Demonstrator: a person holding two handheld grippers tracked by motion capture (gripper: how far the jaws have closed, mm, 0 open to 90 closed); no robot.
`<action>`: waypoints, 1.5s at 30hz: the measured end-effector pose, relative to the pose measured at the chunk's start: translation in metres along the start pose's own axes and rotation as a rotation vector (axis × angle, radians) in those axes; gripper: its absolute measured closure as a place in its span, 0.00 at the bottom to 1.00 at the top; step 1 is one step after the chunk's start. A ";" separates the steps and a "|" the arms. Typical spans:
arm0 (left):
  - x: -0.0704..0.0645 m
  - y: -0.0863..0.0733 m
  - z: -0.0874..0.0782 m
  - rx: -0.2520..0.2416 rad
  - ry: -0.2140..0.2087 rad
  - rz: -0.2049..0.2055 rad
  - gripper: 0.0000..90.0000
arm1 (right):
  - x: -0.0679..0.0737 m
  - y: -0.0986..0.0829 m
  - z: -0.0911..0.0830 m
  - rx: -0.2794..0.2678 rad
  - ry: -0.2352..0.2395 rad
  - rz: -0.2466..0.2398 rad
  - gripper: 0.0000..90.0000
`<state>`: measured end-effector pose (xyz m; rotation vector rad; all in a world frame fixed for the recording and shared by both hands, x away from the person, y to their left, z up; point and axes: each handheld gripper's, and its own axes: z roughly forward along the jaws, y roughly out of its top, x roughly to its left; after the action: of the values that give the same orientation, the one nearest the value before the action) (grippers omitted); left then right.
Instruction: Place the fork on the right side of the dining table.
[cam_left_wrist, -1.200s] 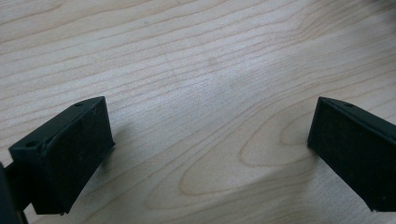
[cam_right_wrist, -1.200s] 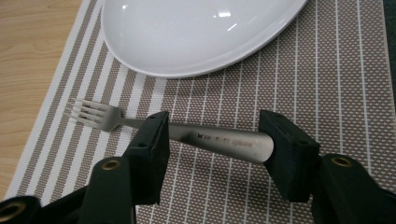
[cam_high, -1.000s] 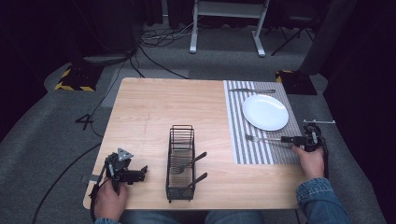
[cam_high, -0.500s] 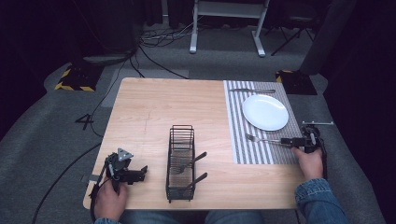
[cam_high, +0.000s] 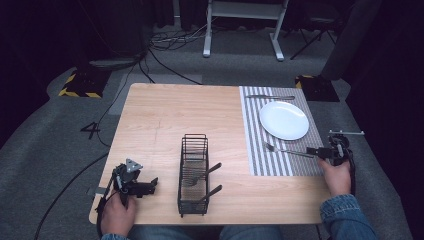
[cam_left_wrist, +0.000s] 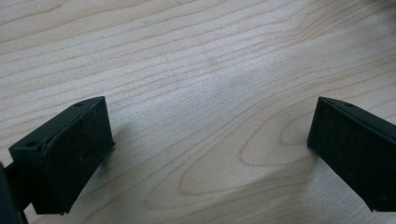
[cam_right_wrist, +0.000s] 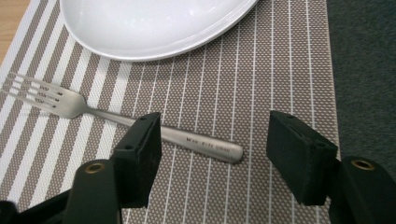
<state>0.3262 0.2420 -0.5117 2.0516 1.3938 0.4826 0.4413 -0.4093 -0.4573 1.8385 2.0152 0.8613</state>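
A steel fork (cam_right_wrist: 70, 105) lies flat on the striped placemat (cam_right_wrist: 280, 70), just in front of a white plate (cam_right_wrist: 149, 23). My right gripper (cam_right_wrist: 215, 149) is open, and the end of the fork's handle rests on the mat between its jaws, touching neither pad. From above, that right gripper (cam_high: 312, 151) sits at the mat's right edge, in line with the fork (cam_high: 287, 150). Low over bare wood at the table's front left corner, my left gripper (cam_high: 150, 185) is open; its own view has only the tabletop (cam_left_wrist: 196, 70) between its jaws, with the gripper (cam_left_wrist: 210, 149) holding nothing.
A black wire rack (cam_high: 194, 172) stands at the front middle of the table with a few dark-handled utensils in it. The plate (cam_high: 283, 120) sits on the placemat (cam_high: 255, 150), and a knife (cam_high: 270, 97) lies at the mat's far end. Dark floor drops off beyond the table's right edge.
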 end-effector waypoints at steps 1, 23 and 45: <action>0.000 0.000 0.000 0.000 0.000 0.000 0.00 | 0.002 -0.001 -0.002 -0.009 -0.013 0.018 0.50; 0.000 0.000 0.000 0.000 0.000 0.000 0.00 | 0.036 -0.022 0.020 0.057 0.036 -0.035 0.41; 0.000 0.000 0.000 0.000 0.000 -0.002 0.00 | 0.029 -0.005 0.038 -0.031 0.015 -0.027 0.35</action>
<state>0.3259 0.2419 -0.5117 2.0505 1.3957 0.4815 0.4550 -0.3718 -0.4848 1.7890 2.0192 0.8962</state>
